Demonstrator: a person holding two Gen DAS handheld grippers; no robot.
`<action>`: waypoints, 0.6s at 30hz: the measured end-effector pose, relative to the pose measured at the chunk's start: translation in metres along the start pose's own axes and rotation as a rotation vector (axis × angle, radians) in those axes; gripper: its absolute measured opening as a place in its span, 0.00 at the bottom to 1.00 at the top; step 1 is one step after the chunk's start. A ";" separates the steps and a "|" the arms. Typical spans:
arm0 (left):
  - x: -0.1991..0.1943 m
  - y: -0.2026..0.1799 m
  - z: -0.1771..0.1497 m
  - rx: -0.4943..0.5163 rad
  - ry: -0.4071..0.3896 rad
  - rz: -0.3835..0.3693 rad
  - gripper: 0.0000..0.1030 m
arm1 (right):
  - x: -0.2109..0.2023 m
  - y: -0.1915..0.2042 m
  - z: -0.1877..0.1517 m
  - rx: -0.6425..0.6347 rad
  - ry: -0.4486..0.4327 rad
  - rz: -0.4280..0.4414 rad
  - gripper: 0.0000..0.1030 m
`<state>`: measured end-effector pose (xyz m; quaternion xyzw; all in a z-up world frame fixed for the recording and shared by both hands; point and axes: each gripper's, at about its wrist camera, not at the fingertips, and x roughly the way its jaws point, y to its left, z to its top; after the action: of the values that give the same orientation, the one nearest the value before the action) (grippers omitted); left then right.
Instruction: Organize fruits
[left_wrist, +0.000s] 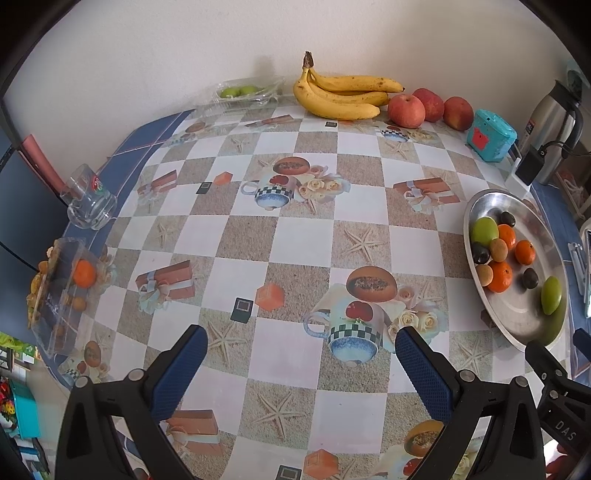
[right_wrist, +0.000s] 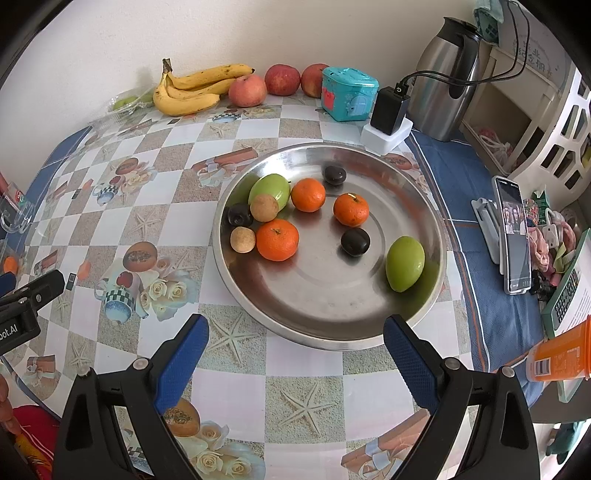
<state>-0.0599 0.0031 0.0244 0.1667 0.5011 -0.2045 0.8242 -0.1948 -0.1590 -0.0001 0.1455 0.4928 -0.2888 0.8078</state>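
Observation:
A steel tray holds three oranges, two green fruits, dark plums and two small brown fruits. It also shows at the right of the left wrist view. A banana bunch and three red apples lie by the wall. A clear box at the left holds one orange. Another clear box holds green fruits. My left gripper is open and empty above the tablecloth. My right gripper is open and empty just before the tray's near rim.
A glass mug lies at the left edge. A teal box, a charger and a steel jug stand at the back right. A phone on a stand and an orange bottle are at the right.

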 end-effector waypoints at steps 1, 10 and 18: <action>0.000 0.000 0.000 0.000 0.001 0.000 1.00 | 0.000 0.000 0.000 -0.001 0.000 0.000 0.93; 0.001 0.000 -0.001 -0.005 0.009 -0.001 1.00 | 0.000 -0.002 -0.001 0.011 0.003 0.000 0.93; 0.002 0.001 -0.001 -0.010 0.014 -0.004 1.00 | 0.000 -0.003 -0.001 0.029 0.005 -0.005 0.93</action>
<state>-0.0594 0.0043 0.0221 0.1630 0.5084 -0.2026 0.8209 -0.1977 -0.1611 -0.0001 0.1568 0.4910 -0.2974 0.8036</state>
